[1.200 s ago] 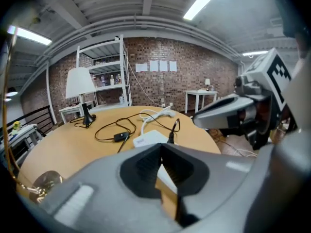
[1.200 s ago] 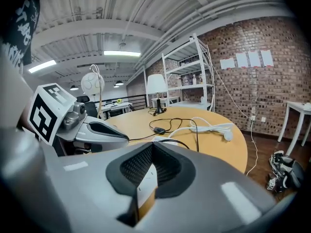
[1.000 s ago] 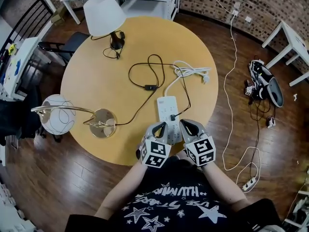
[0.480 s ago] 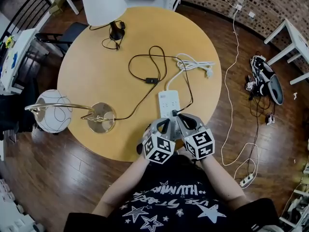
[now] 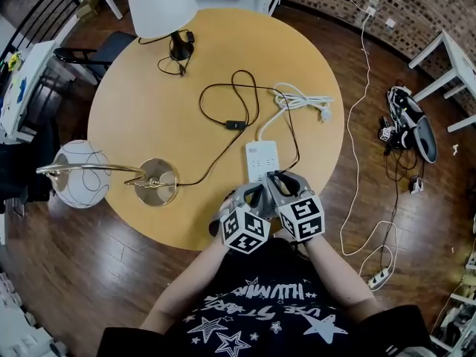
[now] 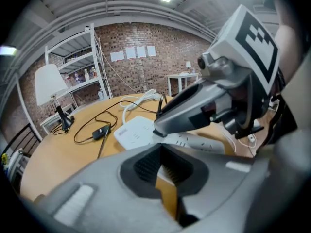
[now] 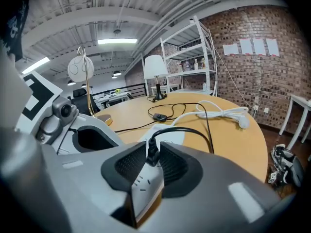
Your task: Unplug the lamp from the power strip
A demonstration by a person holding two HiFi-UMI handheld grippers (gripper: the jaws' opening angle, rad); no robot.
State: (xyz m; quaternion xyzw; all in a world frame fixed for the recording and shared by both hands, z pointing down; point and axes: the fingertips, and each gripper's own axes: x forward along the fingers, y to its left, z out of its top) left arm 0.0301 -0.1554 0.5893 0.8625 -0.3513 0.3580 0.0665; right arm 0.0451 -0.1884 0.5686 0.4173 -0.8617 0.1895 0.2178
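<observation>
A white power strip point(image 5: 260, 157) lies on the round wooden table point(image 5: 149, 95). A black plug point(image 7: 152, 153) stands in its near end. The plug's black cable loops past an inline switch point(image 5: 234, 125) to the gold lamp point(image 5: 156, 182) at the table's left edge. My right gripper point(image 5: 277, 181) point(image 7: 152, 158) is shut on that plug, pads on both sides. My left gripper point(image 5: 251, 193) point(image 6: 163, 152) sits just left of it at the strip's near end, open, with only wood showing between its pads. The right gripper's finger point(image 6: 194, 113) reaches over the strip point(image 6: 138, 130).
A second lamp with a white shade point(image 5: 160, 4) stands at the table's far edge with its own loose black cord. The strip's white cord point(image 5: 301, 99) lies coiled on the right. Chairs, white tables and floor cables ring the table.
Both grippers moved forward and closer together over the strip's near end. The right gripper's jaws now sit around the plug.
</observation>
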